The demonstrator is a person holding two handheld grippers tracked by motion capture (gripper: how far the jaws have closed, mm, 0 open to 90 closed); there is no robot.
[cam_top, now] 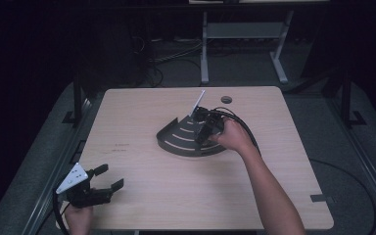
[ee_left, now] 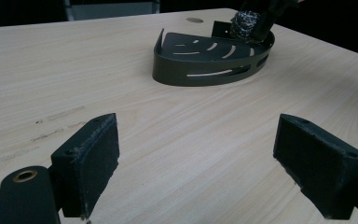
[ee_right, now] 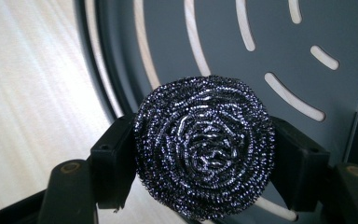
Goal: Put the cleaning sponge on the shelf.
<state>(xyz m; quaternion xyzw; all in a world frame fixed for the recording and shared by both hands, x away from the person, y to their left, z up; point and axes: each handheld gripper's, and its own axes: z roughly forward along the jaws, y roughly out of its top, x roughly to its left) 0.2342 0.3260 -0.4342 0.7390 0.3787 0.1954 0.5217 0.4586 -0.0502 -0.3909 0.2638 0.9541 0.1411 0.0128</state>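
A round steel-wool scouring pad [ee_right: 205, 147] sits pressed between the two black jaws of my right gripper [ee_right: 204, 156], just above the floor of a dark grey slotted corner tray [ee_right: 261, 42]. From above, the tray [cam_top: 176, 139] lies at the table's centre and the right gripper [cam_top: 206, 128] hangs over its right part. The left gripper view shows the pad [ee_left: 245, 25] at the tray's [ee_left: 205, 65] far rim. My left gripper [cam_top: 105, 177] rests near the front left corner of the table with its jaws wide apart and nothing between them [ee_left: 198, 158].
The light wooden table [cam_top: 142, 196] has a small round hole [cam_top: 226, 99] near its far edge. A thin white upright piece [cam_top: 198, 102] rises at the tray's back corner. Beyond the table stand a metal frame [cam_top: 204, 54] and cables on the floor.
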